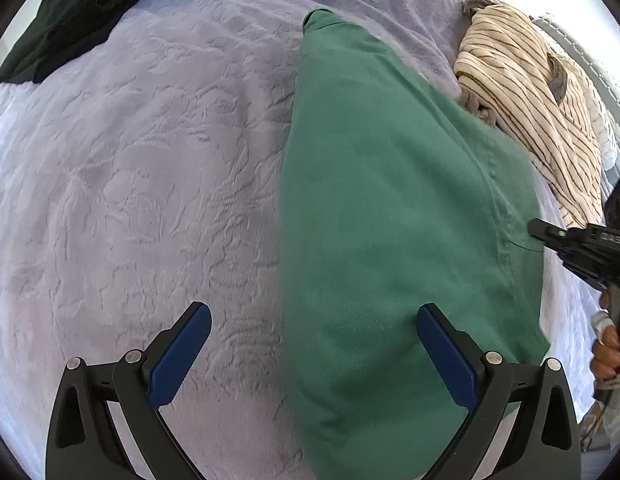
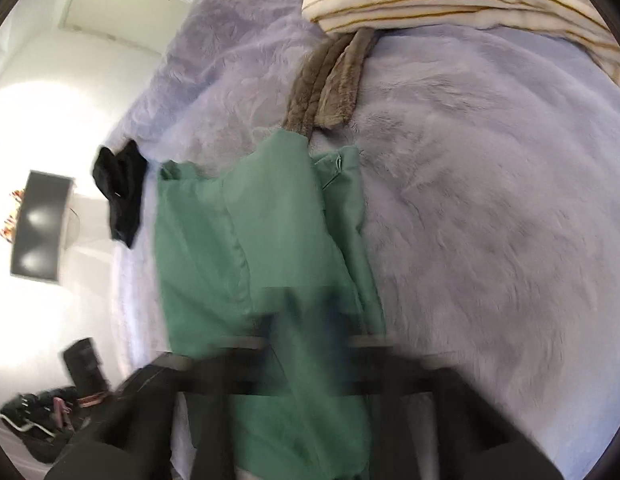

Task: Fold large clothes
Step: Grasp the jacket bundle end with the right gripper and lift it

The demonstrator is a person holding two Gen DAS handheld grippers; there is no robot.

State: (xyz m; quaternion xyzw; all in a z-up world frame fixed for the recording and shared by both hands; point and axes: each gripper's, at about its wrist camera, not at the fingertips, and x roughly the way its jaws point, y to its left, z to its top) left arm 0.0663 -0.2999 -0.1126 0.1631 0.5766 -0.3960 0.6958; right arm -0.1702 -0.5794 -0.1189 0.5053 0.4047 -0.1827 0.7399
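The green garment (image 1: 390,220) lies in a long folded strip on the lilac bed cover (image 1: 129,180), beside a striped cloth (image 1: 530,92). The left claw (image 1: 314,320) hangs above it, spread wide and empty. The right claw (image 2: 310,312) — blurred — is pressed together, pinching the garment's edge.

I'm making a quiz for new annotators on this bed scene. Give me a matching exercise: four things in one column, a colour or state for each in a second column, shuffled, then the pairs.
Things:
1. large garment
2. small garment at the far corner
3. heaped garment
4. left gripper

Colour or state:
A. cream with dark stripes
B. open
C. green
D. black

Pairs: 1-C, 2-D, 3-A, 4-B
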